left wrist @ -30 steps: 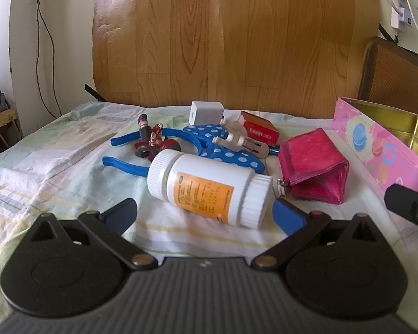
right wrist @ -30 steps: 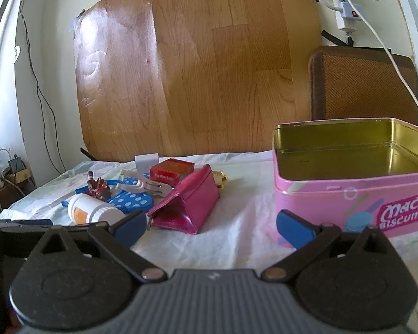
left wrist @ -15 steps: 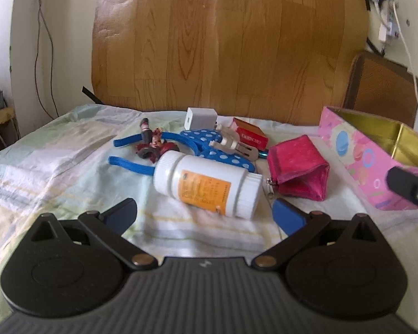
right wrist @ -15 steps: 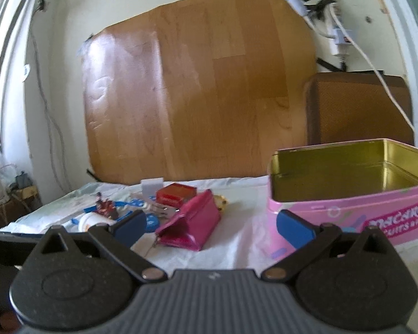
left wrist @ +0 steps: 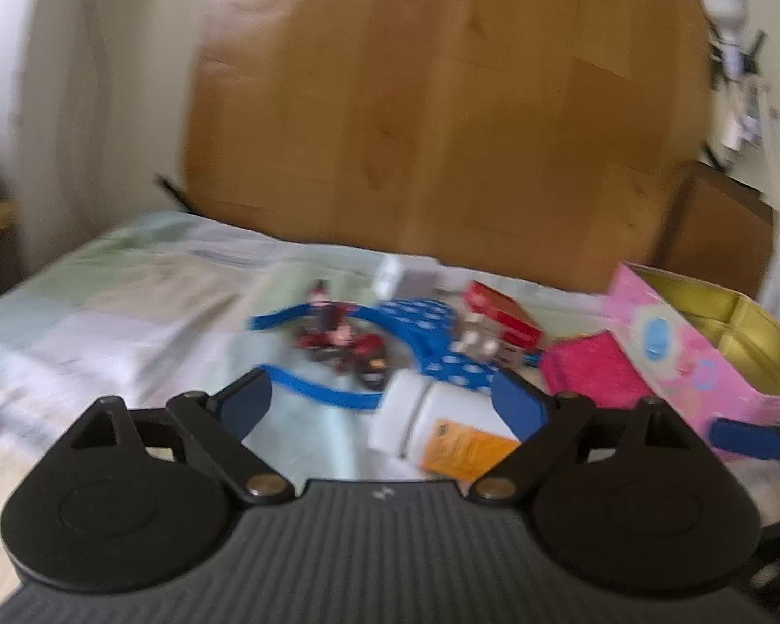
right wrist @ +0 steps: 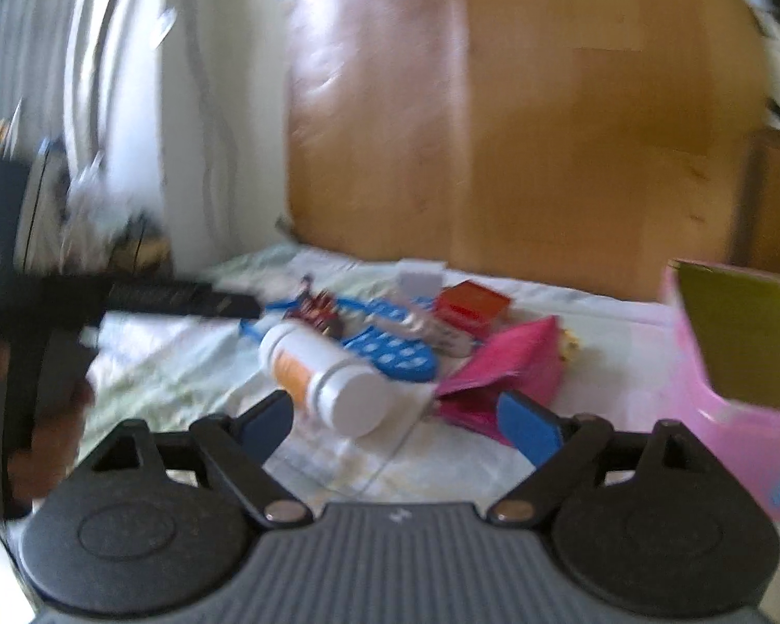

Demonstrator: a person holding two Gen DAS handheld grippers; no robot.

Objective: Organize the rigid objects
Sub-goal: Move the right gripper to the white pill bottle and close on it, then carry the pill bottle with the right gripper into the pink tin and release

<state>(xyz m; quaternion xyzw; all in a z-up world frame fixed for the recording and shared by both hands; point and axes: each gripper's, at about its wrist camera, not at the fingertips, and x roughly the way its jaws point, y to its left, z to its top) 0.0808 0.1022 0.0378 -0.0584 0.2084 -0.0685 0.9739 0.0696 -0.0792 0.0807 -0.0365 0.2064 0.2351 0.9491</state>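
Both my grippers have swung left since the last frames, and the views blur. My right gripper (right wrist: 398,424) now faces the bottle (right wrist: 325,377), which lies on its side on the sheet (right wrist: 182,359) just ahead of its spread, empty jaws. My left gripper (left wrist: 382,405) is spread too, holding nothing, the bottle (left wrist: 442,434) near its right finger. The pouch (right wrist: 499,369) lies between bottle and tin (right wrist: 743,400).

Home bedroom: sheeted bed (left wrist: 145,286), headboard (left wrist: 442,119)
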